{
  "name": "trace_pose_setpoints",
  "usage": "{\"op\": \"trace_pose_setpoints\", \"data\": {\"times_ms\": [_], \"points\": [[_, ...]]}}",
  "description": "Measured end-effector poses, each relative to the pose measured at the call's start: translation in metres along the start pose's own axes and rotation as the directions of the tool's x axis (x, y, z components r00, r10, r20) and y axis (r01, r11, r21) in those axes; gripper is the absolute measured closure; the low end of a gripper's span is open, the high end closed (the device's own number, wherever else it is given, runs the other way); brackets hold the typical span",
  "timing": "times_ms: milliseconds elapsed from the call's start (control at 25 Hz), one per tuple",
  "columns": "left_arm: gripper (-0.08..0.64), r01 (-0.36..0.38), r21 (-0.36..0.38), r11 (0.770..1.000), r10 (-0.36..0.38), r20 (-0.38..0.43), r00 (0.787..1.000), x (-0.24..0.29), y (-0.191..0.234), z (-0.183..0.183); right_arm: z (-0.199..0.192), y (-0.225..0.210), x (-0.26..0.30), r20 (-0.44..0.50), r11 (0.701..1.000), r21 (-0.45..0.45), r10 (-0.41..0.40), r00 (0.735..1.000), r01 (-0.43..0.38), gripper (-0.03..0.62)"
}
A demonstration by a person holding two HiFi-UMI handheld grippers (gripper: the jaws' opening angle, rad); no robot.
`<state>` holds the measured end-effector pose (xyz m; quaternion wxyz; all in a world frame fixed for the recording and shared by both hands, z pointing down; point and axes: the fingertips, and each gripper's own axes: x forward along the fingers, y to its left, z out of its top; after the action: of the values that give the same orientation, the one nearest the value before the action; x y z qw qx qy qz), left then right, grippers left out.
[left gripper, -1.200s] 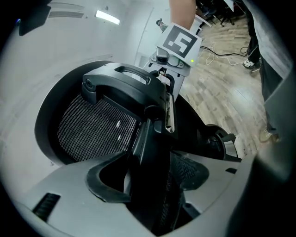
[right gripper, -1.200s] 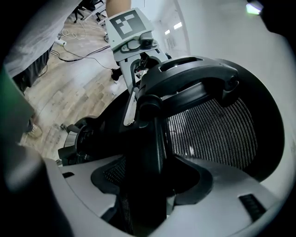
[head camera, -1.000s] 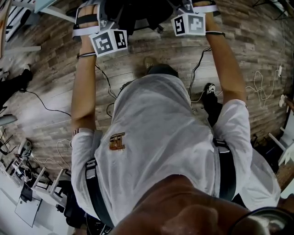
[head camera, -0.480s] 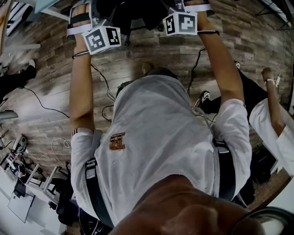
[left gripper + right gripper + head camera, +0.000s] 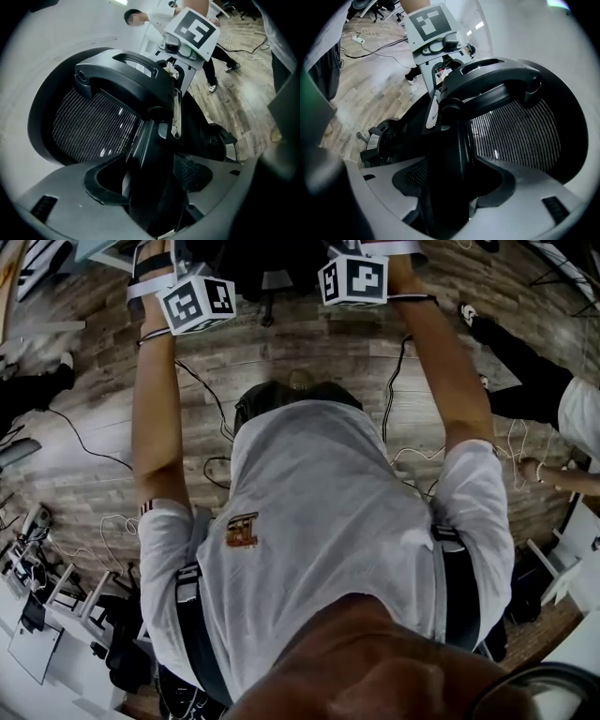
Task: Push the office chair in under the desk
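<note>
My left gripper (image 5: 154, 192) is clamped on the rim of the chair (image 5: 93, 122) backrest, the dark frame filling the gap between its jaws. My right gripper (image 5: 450, 187) grips the opposite rim the same way, so I hold the back from both sides, near its top.

The chair stands on the wood floor (image 5: 309, 352) straight ahead of me. No view shows the desk's edge plainly, so I can't say how far under it sits.

I see three risks:
- Cables (image 5: 202, 390) trail across the floor just behind the chair, and I could trip on one or a caster could snag.
- Uneven pushing would swivel the seat.
- Pushing this high may tilt the back, letting the jaws slide off.
</note>
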<state>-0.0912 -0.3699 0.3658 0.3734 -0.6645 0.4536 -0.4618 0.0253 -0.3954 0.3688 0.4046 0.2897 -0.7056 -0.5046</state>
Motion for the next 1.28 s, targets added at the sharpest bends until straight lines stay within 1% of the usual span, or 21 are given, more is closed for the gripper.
{"op": "trace_pose_setpoints", "data": {"times_ms": [320,560,720,880,1120,1280], "points": [[0.242,0.033,0.005,0.999,-0.033,-0.002,0.999,0.02,0.015,-0.033,0.02,-0.007,0.031,-0.018,1.0,0.028,0.013,1.0,-0.013,0.331],[0.242,0.054,0.001,0.999,-0.054,-0.006,0.999,0.053,0.042,-0.073,0.033,-0.023,0.083,-0.044,0.999,0.022,0.028,0.999,-0.027,0.331],[0.242,0.052,0.0,0.999,-0.052,0.001,0.999,0.058,0.042,-0.071,0.029,-0.023,0.086,-0.064,0.999,0.025,0.028,0.998,-0.026,0.331],[0.242,0.057,-0.006,0.998,-0.057,0.005,0.998,0.079,0.047,-0.085,0.025,-0.026,0.114,-0.085,0.999,0.027,0.035,0.996,-0.032,0.331],[0.242,0.057,-0.01,0.998,-0.057,0.015,0.998,0.091,0.055,-0.087,0.018,-0.034,0.127,-0.11,0.999,0.034,0.034,0.993,-0.03,0.331],[0.241,0.055,-0.01,0.998,-0.055,0.017,0.998,0.099,0.059,-0.089,0.016,-0.037,0.137,-0.109,0.999,0.033,0.034,0.993,-0.03,0.331]]}}
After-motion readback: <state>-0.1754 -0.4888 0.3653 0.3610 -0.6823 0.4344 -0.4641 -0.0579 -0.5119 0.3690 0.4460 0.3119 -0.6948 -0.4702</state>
